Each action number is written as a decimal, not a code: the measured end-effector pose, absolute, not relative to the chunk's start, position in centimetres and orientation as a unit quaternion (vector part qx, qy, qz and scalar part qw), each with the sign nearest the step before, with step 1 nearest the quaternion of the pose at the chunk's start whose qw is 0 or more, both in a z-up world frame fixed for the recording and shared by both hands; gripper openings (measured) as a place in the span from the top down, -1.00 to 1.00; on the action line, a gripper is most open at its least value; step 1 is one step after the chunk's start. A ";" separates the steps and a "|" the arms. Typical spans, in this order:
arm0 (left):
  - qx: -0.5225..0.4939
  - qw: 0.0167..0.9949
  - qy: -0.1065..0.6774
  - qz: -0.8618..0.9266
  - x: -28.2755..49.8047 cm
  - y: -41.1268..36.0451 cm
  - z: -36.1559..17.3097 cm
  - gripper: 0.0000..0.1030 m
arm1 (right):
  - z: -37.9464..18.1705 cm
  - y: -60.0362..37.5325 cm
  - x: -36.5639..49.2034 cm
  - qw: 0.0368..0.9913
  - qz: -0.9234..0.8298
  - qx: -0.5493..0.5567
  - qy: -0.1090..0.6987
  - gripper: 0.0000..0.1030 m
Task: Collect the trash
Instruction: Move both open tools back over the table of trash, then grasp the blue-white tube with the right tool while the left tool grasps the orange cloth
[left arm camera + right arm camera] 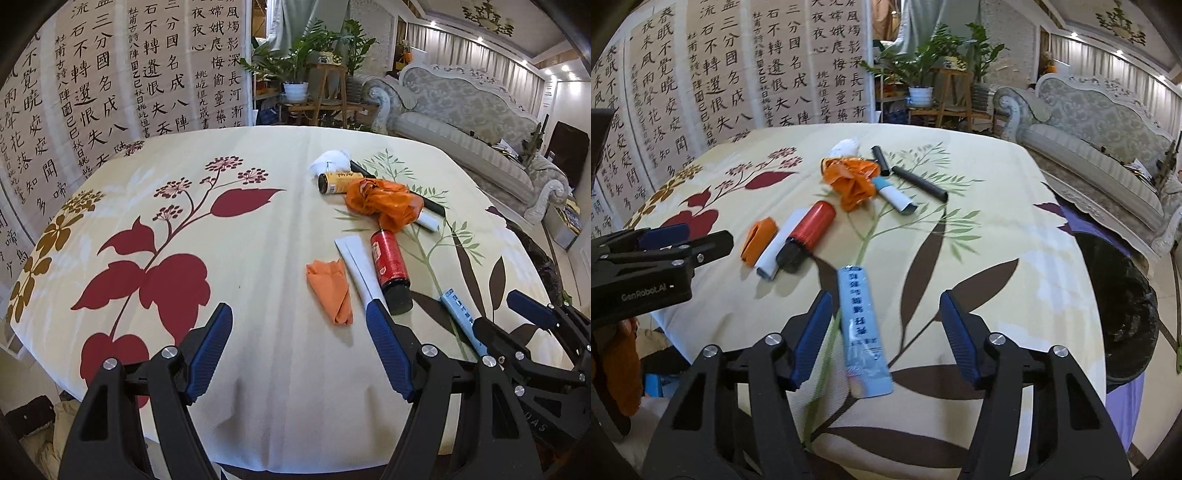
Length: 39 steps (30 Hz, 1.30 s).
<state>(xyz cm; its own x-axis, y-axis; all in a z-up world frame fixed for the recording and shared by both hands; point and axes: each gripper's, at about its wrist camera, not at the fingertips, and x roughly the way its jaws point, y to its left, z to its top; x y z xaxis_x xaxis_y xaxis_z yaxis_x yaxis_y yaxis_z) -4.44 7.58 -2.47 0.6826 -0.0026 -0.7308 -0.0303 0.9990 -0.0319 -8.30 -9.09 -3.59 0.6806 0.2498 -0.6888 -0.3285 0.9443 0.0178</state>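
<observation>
- The pale blue packet [864, 328] lies flat on the worktop [1015, 206] near its front edge, between my right jaws but nearer the left pad; neither pad presses on it yet.
- My right gripper [882, 332] stands with jaws apart around the packet. I judge this step is picking it up: I should centre the packet, let the pads meet its long edges squarely, and close low so the thin foil does not slip out or buckle.
- The bin [1126, 295] with its dark liner waits just off the worktop's right edge, a short carry once I have hold.
- My right hand is tilted steeply down toward the cloth.
- My left gripper [299, 347] hangs with jaws apart and empty over bare cloth, also pitched down, beside the orange wrapper [330, 290].
- Further back lie the red can [391, 264], a white strip [356, 264], an orange bag [384, 203] and more litter.
</observation>
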 end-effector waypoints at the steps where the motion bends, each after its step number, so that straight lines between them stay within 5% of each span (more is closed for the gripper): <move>1: -0.021 0.917 0.399 0.007 -4.5 7.6 -2.6 -0.41 | -3.8 -9.0 -8.3 0.912 0.160 -0.057 0.372 0.02; 10: -0.024 0.912 0.409 0.003 -3.7 7.3 -3.2 -0.41 | -4.9 -8.8 -8.2 0.905 0.162 -0.073 0.387 0.61; 19: -0.020 0.908 0.418 0.005 -2.2 7.3 -3.7 -0.39 | -4.8 -10.6 -6.6 0.909 0.137 -0.059 0.389 0.61; 28: -0.006 0.904 0.427 -0.001 -1.2 6.7 -4.3 0.11 | -4.4 -13.0 -4.6 0.912 0.115 -0.038 0.392 0.61; 33: -0.009 0.905 0.425 -0.009 -1.1 6.8 -4.1 0.55 | -4.3 -13.7 -3.8 0.913 0.110 -0.030 0.392 0.61; 39: -0.031 0.905 0.425 -0.014 -1.0 7.3 -4.0 0.56 | -4.3 -14.1 -3.4 0.913 0.111 -0.022 0.393 0.61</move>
